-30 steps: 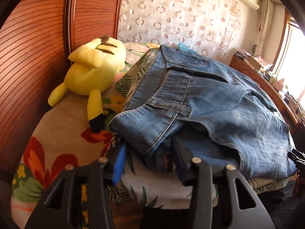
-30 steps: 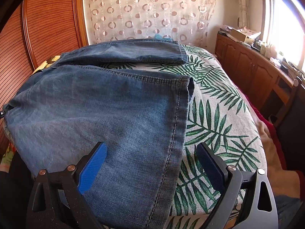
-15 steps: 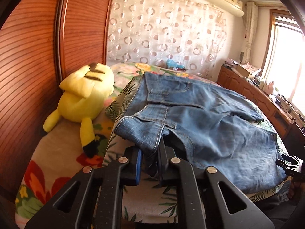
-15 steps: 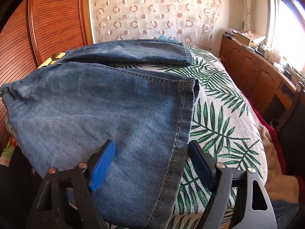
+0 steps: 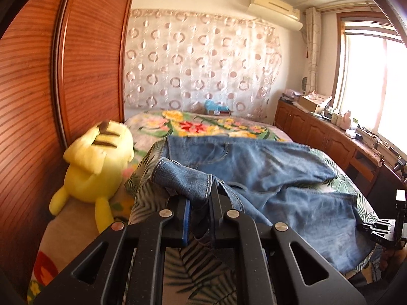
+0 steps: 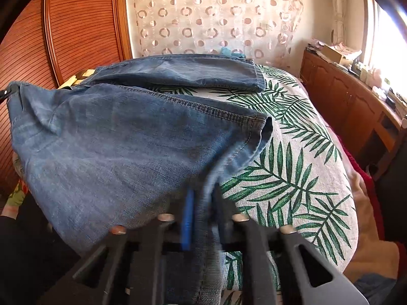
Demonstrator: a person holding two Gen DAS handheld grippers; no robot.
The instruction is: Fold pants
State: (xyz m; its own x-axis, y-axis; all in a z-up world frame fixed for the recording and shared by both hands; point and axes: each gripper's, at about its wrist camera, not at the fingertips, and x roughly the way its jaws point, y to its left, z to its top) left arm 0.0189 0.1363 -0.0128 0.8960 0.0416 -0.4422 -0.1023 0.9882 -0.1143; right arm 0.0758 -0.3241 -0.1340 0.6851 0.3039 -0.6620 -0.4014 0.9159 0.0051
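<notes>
1. Broadly, the bed carries everything: a leaf-print cover lies over its near half and a floral blanket shows toward the far edge by the curtain.

2. Spread over the leaf-print cover are the blue jeans, the only garment in play. They lie crosswise, waistband toward the bed's left edge by the wooden wardrobe and hems toward the right edge by the window.

3. One leg lies flat along the far side of the cover; the near leg runs along the bed's near edge and looks lifted and bunched rather than flat.

4. No fold is finished as far as these views show: the two legs lie side by side, a strip of cover between them, neither laid over the other.

5. My judgement is that the first fold is only starting: the near edge is gripped at both ends, and it has yet to be carried over onto the far leg. Shortening folds along the length would remain after that.

6. A yellow plush toy sits at the bed's left edge, clear of the denim.

7. The left gripper is pressed together on the near waistband corner, which humps up above its fingers.

8. The right gripper is closing, blurred, with the near leg's hem edge between its fingers.
</notes>
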